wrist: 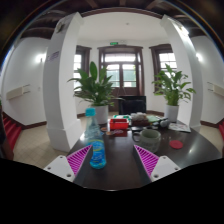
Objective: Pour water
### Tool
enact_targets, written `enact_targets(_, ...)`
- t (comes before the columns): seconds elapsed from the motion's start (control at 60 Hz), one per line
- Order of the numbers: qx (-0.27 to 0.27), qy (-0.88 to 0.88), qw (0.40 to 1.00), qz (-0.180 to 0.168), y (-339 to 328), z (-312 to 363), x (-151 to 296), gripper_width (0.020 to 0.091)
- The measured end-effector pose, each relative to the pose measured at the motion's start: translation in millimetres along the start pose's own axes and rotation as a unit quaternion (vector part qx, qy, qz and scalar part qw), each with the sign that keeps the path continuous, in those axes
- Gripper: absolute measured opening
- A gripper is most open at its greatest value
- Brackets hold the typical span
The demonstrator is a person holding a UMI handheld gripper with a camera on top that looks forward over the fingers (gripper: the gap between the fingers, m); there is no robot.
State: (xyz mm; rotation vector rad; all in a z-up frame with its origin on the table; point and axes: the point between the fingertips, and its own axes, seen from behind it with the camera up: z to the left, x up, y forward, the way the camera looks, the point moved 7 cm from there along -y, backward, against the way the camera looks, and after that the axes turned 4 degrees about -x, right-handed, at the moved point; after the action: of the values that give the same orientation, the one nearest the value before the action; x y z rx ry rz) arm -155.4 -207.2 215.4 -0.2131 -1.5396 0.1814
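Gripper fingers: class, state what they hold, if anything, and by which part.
Nothing is held. The gripper is open; the water bottle stands on the table just ahead of the left finger.

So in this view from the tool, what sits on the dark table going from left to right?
Water bottle with blue label, standing just ahead of the tool's left finger → red item farther back → clear glass cup → small red-topped object. The tool's fingers are open, holding nothing.

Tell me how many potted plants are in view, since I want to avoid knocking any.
2. One potted plant stands beyond the water bottle, by the white column; the other plant is beyond the table's far side. More may be hidden.
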Motion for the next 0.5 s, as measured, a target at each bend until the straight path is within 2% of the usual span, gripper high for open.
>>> enact_targets(0.133, 0.029, -0.017, 0.999, 0.005, 27.9, 23.4, 19.0, 0.0816)
enact_targets(0.333, 0.029, -0.023, 0.999, -0.013, 94.1, 18.9, 59.6, 0.0815)
enact_targets(0.5, 0.035, -0.019, 0.999, -0.013, 140.4, 6.4, 69.0, 0.0812)
